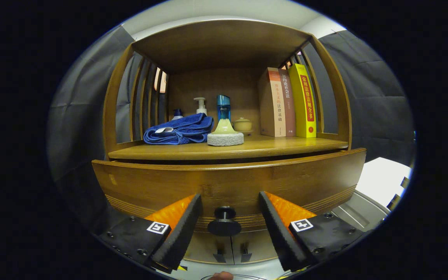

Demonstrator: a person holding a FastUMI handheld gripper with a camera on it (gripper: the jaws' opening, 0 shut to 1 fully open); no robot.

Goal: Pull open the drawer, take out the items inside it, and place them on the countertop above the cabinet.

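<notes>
Claw: the two-finger gripper (230, 202) is held wide, its fingers (181, 229) spread well apart and pressed on nothing.
Knob: a small round black knob (224, 221) is seen between the fingers, untouched by either, with a gap left on each side.
Drawer: the curved brown wooden drawer front (228, 181) is met just ahead of the fingertips, with the knob fixed low at its middle; a dark gap is shown along its top edge under the shelf board. What lies inside cannot be told.
Countertop: the brown wooden countertop (286, 146) is found beyond and above the drawer front, roofed by a wooden hutch with slatted sides.
Sponge brush: a white round scrubbing pad with a pale green cone handle (225, 134) is stood on the countertop, straight beyond the knob.
Towel: a folded blue towel (179, 130) is laid just left of the pad.
Bottles: a blue bottle (223, 107) is stood behind the pad, and a white pump bottle (200, 105) behind the towel.
Pot: a small pale lidded pot (242, 124) is placed right of the blue bottle.
Books: three upright books (288, 103), tan, brown and yellow, are lined up at the far right of the countertop.
</notes>
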